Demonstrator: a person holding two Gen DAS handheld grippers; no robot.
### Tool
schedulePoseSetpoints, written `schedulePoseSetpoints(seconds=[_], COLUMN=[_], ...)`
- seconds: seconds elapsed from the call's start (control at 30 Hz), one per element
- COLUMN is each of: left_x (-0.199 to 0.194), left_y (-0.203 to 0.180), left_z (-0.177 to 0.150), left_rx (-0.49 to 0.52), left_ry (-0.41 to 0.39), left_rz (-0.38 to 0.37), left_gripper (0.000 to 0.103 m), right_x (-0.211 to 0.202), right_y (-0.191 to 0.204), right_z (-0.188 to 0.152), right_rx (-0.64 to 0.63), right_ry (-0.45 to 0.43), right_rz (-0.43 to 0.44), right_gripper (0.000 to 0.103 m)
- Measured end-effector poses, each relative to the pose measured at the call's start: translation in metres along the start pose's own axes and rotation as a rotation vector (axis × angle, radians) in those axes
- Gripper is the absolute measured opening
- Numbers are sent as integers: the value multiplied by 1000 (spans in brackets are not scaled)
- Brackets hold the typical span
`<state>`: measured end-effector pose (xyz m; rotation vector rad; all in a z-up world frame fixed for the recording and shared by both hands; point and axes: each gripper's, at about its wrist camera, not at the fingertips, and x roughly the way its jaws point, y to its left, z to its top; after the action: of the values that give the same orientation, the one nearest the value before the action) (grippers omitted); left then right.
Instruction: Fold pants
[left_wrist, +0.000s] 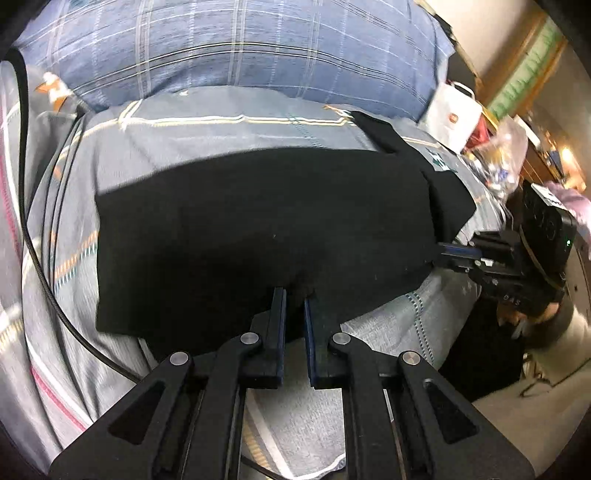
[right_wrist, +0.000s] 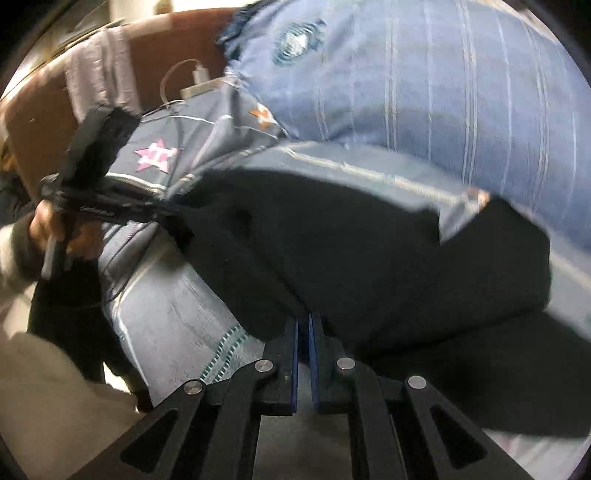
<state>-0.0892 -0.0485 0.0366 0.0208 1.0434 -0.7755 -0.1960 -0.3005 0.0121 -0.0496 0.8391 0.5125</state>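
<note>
The black pants (left_wrist: 258, 229) lie folded on a blue-grey striped bedsheet (left_wrist: 229, 136). My left gripper (left_wrist: 294, 295) is shut on the pants' near edge, fabric pinched between its blue-padded fingers. My right gripper (right_wrist: 303, 320) is shut on another edge of the pants (right_wrist: 369, 251). In the left wrist view the right gripper (left_wrist: 439, 254) grips the pants' right edge. In the right wrist view the left gripper (right_wrist: 173, 212) grips the pants at the left. The right wrist view is blurred.
A large blue plaid pillow (left_wrist: 240, 48) lies behind the pants. A black cable (left_wrist: 40, 258) runs along the sheet at left. A white bag (left_wrist: 454, 114) and clutter stand off the bed's right. A charger and white cable (right_wrist: 195, 83) lie near a brown headboard (right_wrist: 166, 48).
</note>
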Motion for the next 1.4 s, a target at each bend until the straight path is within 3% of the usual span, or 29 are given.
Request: schedulePoseSetpoints(seconds=[0.2,0.37,0.43,0.47,0.5,0.57,0.6,0.67,0.8,0.93,1.0,1.17,1.23,1.27,1.3,1.4], left_x=[-19,-4,-15,-23,-30,-44,-48,-54,-48,-20,0,41,49,52,55,54], left_y=[-8,4,3,1,-1,-6,-8,-14,-35,-51,-56,-67,-70,-72,-74,-73], left_z=[-2,-13,-16,-17,-18,-16,-15,-9,12,26,32,38,39,39,39,41], left_rx=[-1,-58,-70,-66,-59,-39,-28,-12,15,16,-7,4,4,3,5,-12], left_ry=[-50,1,-1,-8,-15,-37,-47,-63,-99,-108,-96,-51,-36,-32,-30,-33], left_rz=[0,20,26,42,51,62,63,60,13,-13,-38,-20,-31,-32,-28,-37], left_gripper=[8,11,20,28,36,38,38,39,49,50,50,50,50,50,50,50], right_x=[-34,2,1,-7,-18,-38,-46,-62,-56,-6,16,73,75,75,72,45], right_y=[12,7,4,2,0,-5,-8,-18,-57,-111,-127,-170,-171,-171,-174,-177], right_z=[10,-7,-8,-6,-2,4,9,22,61,98,110,116,118,118,119,119], right_rx=[-9,12,37,45,50,53,52,55,142,263,292,384,332,320,316,317], right_ry=[-65,32,34,16,-2,-36,-53,-94,-120,7,41,203,161,167,154,108], right_rz=[36,-1,9,23,33,24,20,-21,-191,-330,-357,-453,-476,-469,-434,-403], right_gripper=[5,6,9,13,25,40,40,40,42,44,44,44,38,25,6,3])
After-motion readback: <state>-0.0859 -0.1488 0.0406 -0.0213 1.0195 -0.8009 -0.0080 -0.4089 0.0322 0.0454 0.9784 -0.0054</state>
